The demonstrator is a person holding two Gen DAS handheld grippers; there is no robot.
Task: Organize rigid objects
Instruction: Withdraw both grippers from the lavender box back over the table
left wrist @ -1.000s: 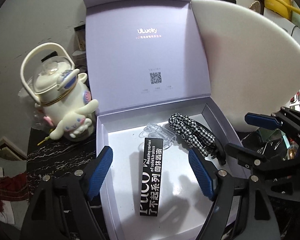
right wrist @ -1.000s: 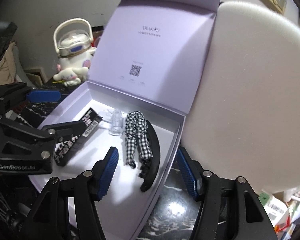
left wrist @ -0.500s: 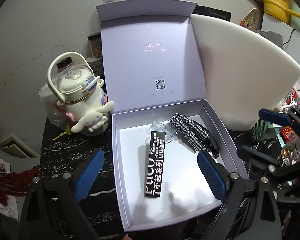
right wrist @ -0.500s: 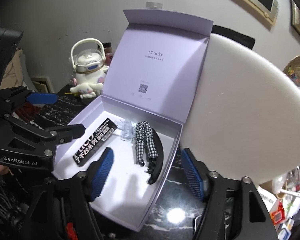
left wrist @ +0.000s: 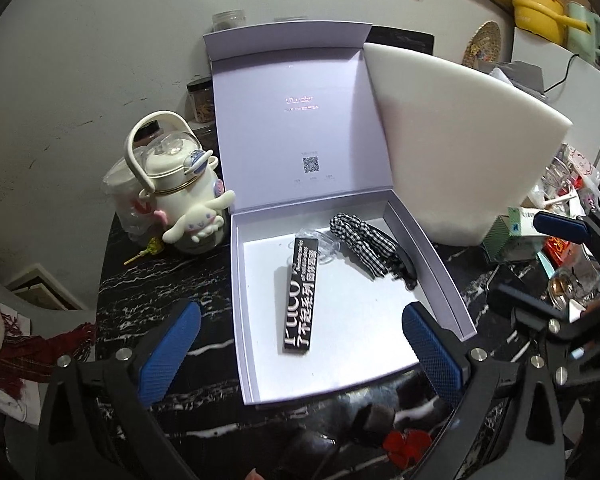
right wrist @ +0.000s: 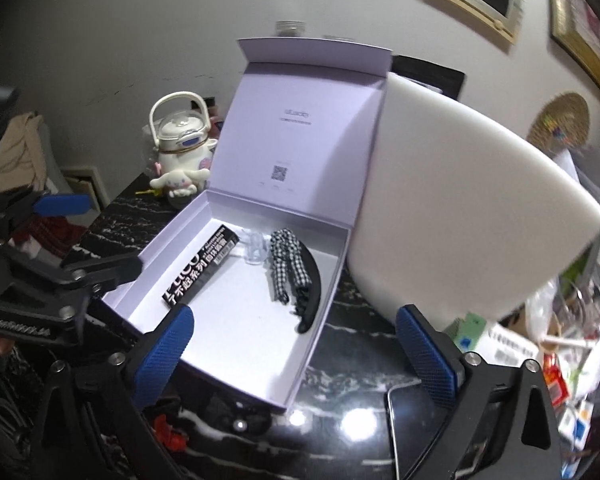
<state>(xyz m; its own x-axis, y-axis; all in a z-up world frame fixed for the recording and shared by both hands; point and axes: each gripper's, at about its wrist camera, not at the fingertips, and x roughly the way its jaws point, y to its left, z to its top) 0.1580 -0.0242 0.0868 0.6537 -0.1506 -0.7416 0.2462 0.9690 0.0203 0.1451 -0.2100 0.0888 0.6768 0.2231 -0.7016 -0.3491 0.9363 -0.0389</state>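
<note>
An open lavender box [left wrist: 428,256] [right wrist: 324,320] stands on the black marble table with its lid upright. Inside lie a long black carton with white lettering [left wrist: 302,300] [right wrist: 202,268], a clear plastic piece [left wrist: 320,240] [right wrist: 254,246] and a black hair clip with a checked bow [left wrist: 364,246] [right wrist: 296,276]. My left gripper [left wrist: 300,354] [right wrist: 88,236] hovers above the box's near edge, its jaws opening wide and gripping nothing. To its right, my right gripper [right wrist: 296,356] [left wrist: 536,264] hangs over the box's near right corner, jaws also opening, with nothing held.
A big white foam block [left wrist: 460,140] [right wrist: 460,200] leans right of the box lid. Left of the box sits a white cartoon-dog kettle [left wrist: 180,196] [right wrist: 182,148]. Small cartons and clutter [right wrist: 512,344] crowd the table's right side. A dark phone [right wrist: 416,432] lies near the front.
Both grippers have drawn back and upward from the box and their jaws have spread wider. The carton, clear piece and hair clip stay where they lay.
</note>
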